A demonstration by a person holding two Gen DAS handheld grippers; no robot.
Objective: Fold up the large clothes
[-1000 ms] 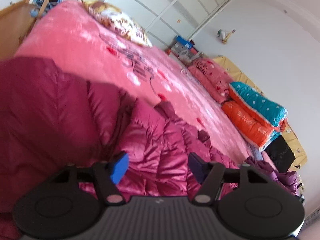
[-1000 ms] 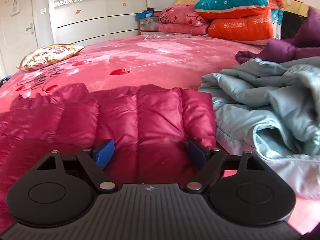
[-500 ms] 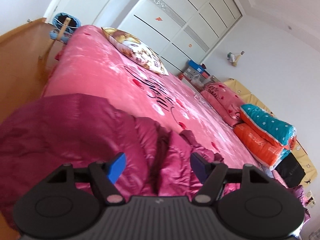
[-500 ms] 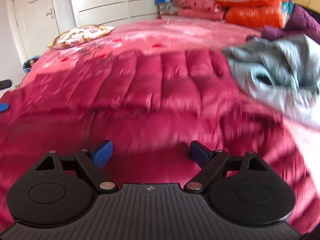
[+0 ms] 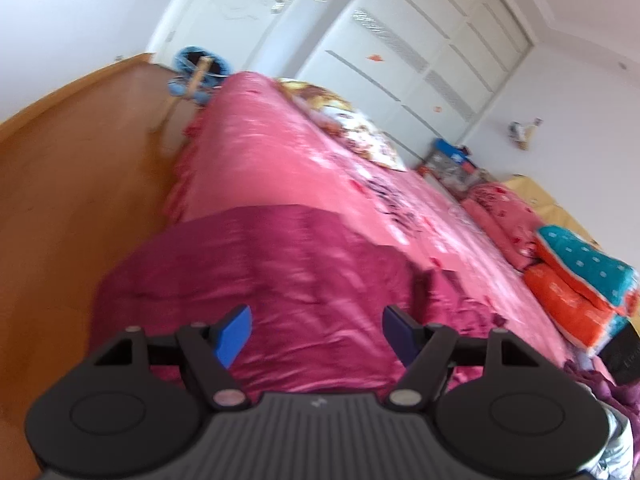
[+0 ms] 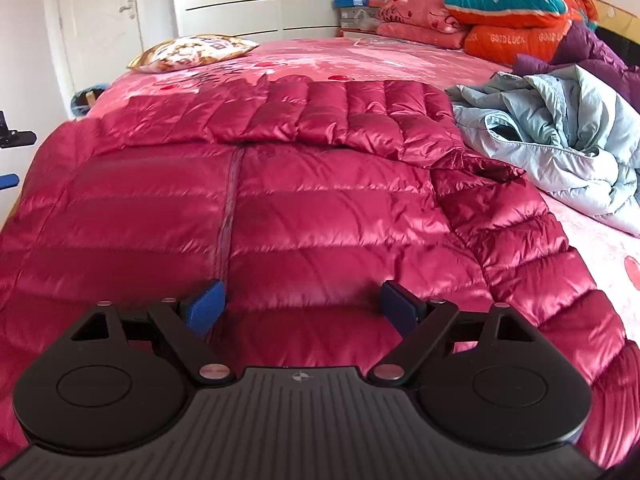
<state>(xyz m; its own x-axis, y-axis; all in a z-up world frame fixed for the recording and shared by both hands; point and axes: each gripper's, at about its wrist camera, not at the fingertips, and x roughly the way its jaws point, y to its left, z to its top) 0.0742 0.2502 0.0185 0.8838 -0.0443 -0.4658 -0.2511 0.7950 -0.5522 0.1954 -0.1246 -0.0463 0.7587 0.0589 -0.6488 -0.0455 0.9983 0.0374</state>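
Spread flat over the near end of the pink bed (image 6: 400,56): crimson down jacket (image 6: 320,208), just beside the pale-blue coat (image 6: 560,136). Looks light, puffy, slick-shelled, likely to slide and spring back. Best pinched at a hem or cuff seam. Left gripper (image 5: 316,334) spread, empty. Right gripper (image 6: 303,306) spread, empty, hovering over the jacket.

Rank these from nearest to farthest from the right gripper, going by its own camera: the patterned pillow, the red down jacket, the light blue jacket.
1. Red down jacket, directly under the right gripper.
2. Light blue jacket, crumpled to the right.
3. Patterned pillow, far left, near the wardrobe.
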